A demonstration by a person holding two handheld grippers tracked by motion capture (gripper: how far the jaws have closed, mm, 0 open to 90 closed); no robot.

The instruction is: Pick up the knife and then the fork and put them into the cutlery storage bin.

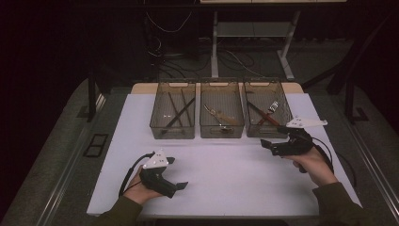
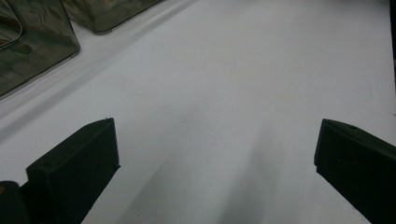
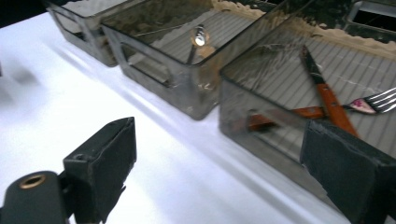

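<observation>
Smoked-plastic ribbed bins [image 1: 221, 115] — three in a row — hold cutlery; left gripper [image 1: 178, 183] and right gripper [image 1: 267, 145] gape wide, empty.

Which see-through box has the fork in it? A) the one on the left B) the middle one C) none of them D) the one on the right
D: the silver metal fork lies in the right smoky clear plastic bin, across brown-handled utensils; the right gripper view shows its prongs there too.
</observation>
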